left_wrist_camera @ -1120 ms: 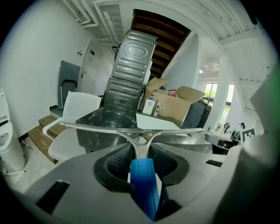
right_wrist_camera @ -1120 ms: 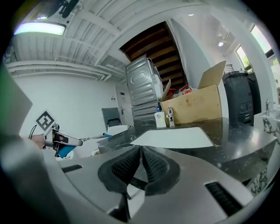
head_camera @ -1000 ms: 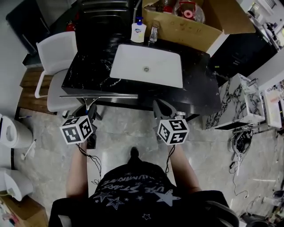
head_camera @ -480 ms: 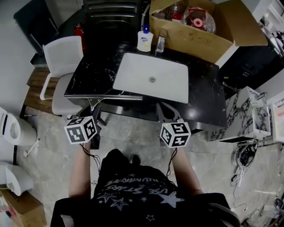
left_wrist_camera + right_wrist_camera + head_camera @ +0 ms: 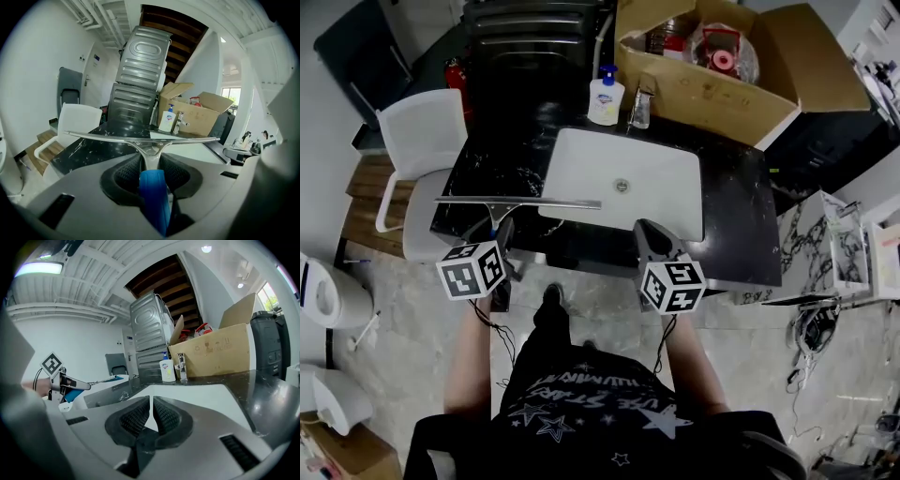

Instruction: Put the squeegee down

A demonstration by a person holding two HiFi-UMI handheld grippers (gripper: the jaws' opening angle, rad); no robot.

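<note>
The squeegee [image 5: 140,138] has a long metal blade and a blue handle [image 5: 154,199]. My left gripper [image 5: 151,164] is shut on the handle and holds the blade level and crosswise. In the head view the squeegee's blade [image 5: 516,202] hangs over the black marble counter [image 5: 478,178], its right end at the white sink's [image 5: 581,150] left edge, ahead of the left gripper [image 5: 499,232]. My right gripper [image 5: 654,240] is at the counter's front edge below the sink. In its own view the right gripper [image 5: 151,401] is shut, nothing between the pads.
A soap bottle [image 5: 606,98] and a faucet [image 5: 639,108] stand behind the sink. An open cardboard box [image 5: 722,89] holding several items fills the back right. A white chair [image 5: 417,141] is left of the counter, white bins [image 5: 328,291] on the floor at far left.
The person has stepped up to the counter. Both grippers moved forward; the squeegee blade went from the counter's front edge to over the countertop by the sink. The grip is unchanged.
</note>
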